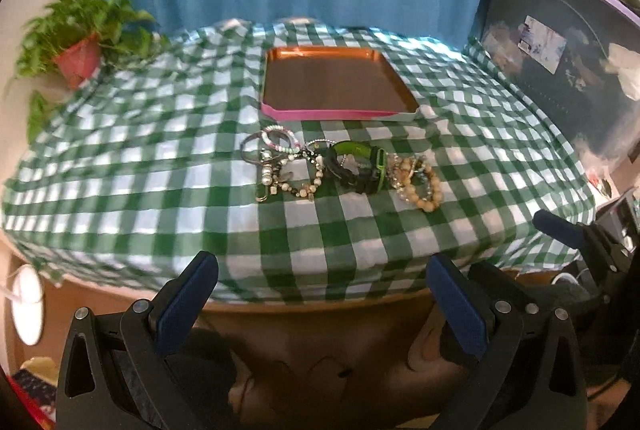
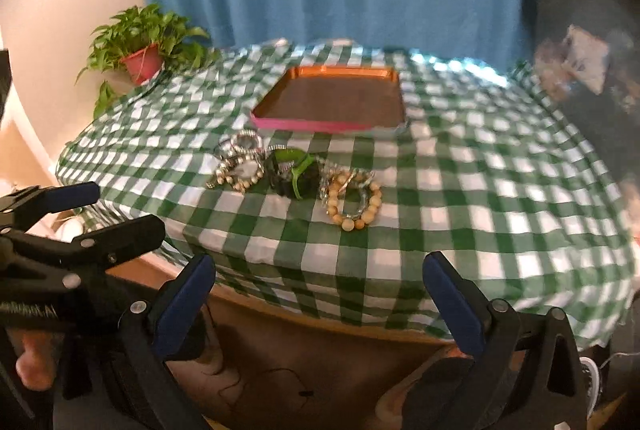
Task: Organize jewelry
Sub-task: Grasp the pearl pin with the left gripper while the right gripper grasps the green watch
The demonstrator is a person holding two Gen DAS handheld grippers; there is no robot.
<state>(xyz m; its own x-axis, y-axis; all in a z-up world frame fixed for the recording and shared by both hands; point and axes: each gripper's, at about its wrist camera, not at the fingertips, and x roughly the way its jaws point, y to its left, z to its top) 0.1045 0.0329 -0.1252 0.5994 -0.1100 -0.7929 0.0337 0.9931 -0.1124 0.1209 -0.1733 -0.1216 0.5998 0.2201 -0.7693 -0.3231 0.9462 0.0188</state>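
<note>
We see open checked cloth [image 1: 168, 166] between the table's near edge and the jewelry heap [image 1: 344, 170], so that approach is free. Just behind the heap lies the tray [image 1: 340, 114], its low rim the only barrier. The potted plant [image 2: 140, 54] stands well apart at far left.

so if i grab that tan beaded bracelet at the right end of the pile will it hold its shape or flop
The tan beaded bracelet looks strung from separate round beads, so it will probably sag into a loop rather than stay stiff. It lies against other bracelets, so it may drag one along. The round beads could slip between the pads.
</note>
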